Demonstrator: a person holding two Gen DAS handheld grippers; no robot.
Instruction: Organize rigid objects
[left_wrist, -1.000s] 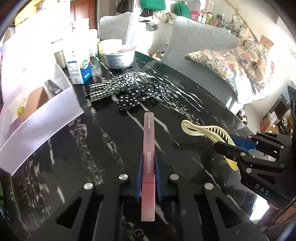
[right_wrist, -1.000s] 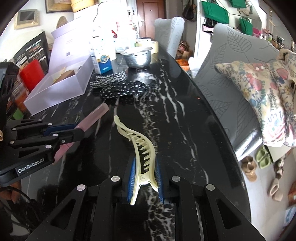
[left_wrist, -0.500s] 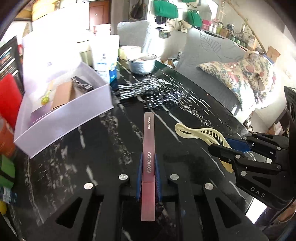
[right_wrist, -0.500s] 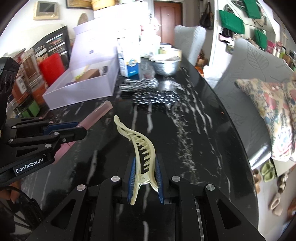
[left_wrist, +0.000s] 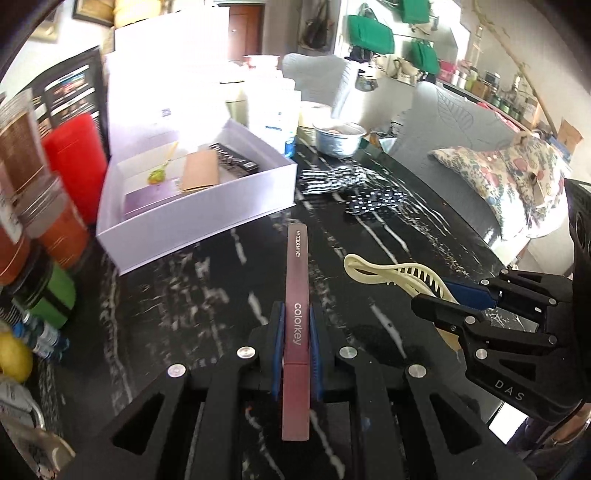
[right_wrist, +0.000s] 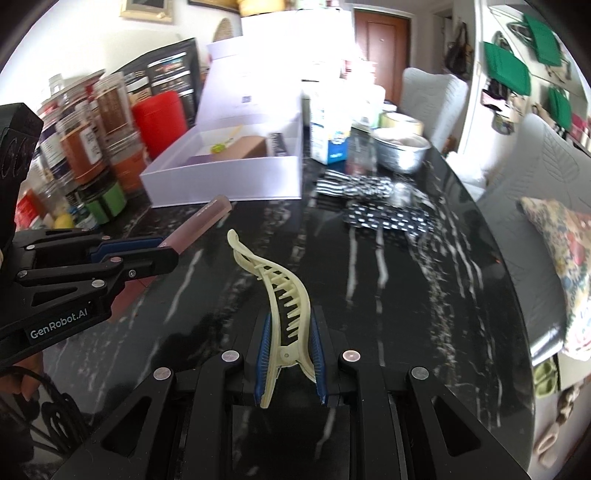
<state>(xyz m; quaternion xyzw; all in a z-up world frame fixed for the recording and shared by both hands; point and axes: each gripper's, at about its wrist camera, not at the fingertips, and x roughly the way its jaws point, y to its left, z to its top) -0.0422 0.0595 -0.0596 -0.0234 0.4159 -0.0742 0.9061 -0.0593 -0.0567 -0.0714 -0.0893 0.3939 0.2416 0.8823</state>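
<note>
My left gripper is shut on a long flat pink box marked "colorkey", which sticks out forward above the black marble table. My right gripper is shut on a cream hair claw clip, gripped near its hinge, teeth pointing up and forward. Each gripper shows in the other's view: the right gripper with the clip at the right, the left gripper with the pink box at the left. An open white box holding a few items lies ahead to the left.
Checked and polka-dot fabric bows lie beyond the box. A metal bowl and cartons stand at the far end. Jars and a red canister crowd the table's left side. Grey chairs and a floral cushion stand off the right edge.
Both grippers have swung left with their objects still held. The white box has come from the left edge toward the middle of both views, and the jars have come into sight.
</note>
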